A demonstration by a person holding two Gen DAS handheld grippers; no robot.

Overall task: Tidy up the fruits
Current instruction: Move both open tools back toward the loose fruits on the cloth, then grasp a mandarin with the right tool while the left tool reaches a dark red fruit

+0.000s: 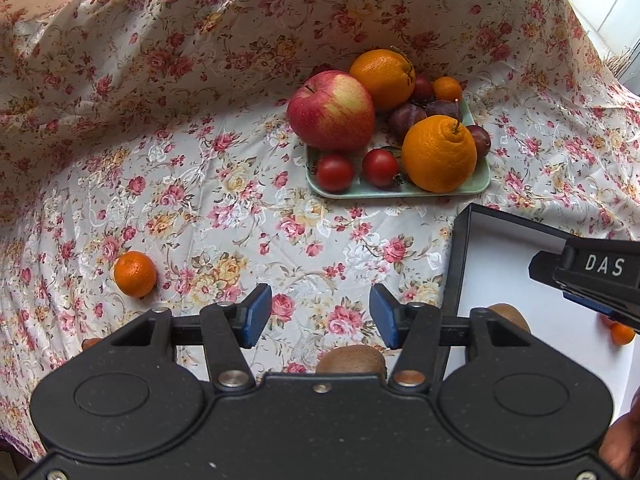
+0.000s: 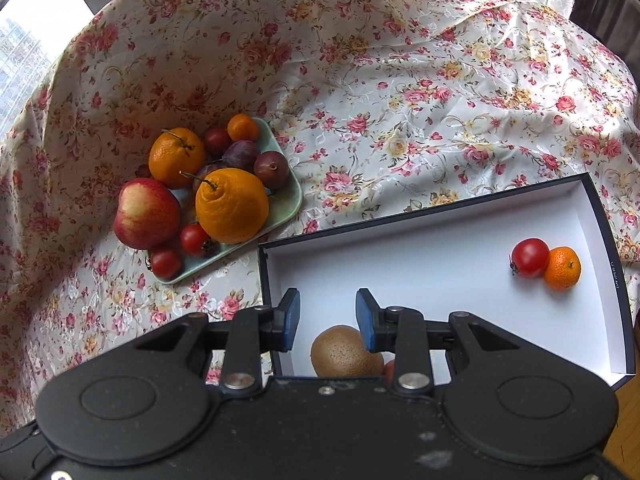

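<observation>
Early stage: box (image 2: pixel 440 256) holds tomato (image 2: pixel 530 258), mandarin (image 2: pixel 563 268), kiwi (image 2: pixel 344 354); tray (image 2: pixel 286 204) full. Left gripper (image 1: pixel 320 314) and right gripper (image 2: pixel 327 318) both agape, empty.

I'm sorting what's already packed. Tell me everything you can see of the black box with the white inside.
The black box with the white inside is a shallow, open rectangular tray, cardboard by its look, lying flat on the floral cloth. Inside lie a red tomato touching a small mandarin, and a brown kiwi near the front.

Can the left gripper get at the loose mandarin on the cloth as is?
Probably yes. The left gripper is open and holds nothing, and the mandarin sits alone on the tablecloth to its left, with nothing between them.
</observation>
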